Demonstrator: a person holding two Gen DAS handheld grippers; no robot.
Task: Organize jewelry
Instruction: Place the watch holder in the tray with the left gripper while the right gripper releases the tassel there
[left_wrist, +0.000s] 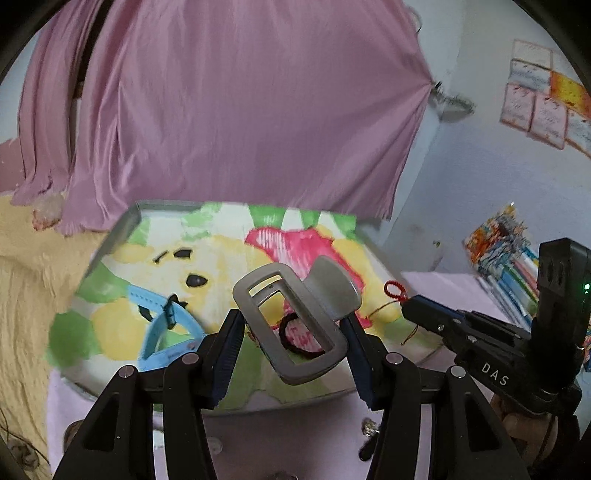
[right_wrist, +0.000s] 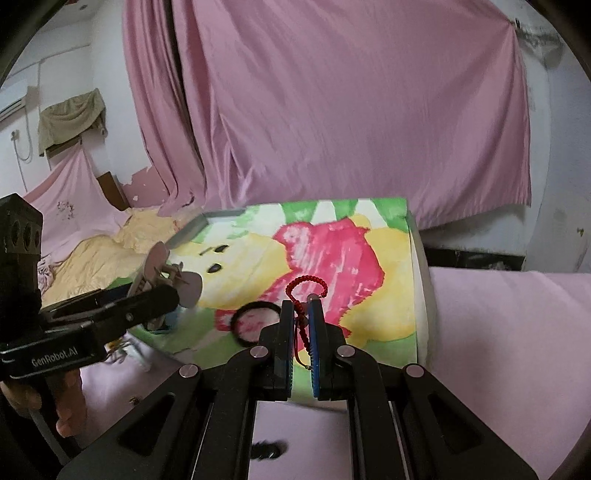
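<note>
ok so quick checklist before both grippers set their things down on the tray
1. Left gripper grip on the grey hair clip: ok, clamped between both pads.
2. Right gripper grip on the red beaded cord: ok, pinched, loop standing above the tips.
3. Bare tray surface ahead of the right gripper: ok.
4. Black hair tie lies close to the right fingers: not ok, could get nudged.
5. Blue watch strap lies left of the clip: ok, apart.
6. Height of the clip above the tray: cannot tell.
</note>
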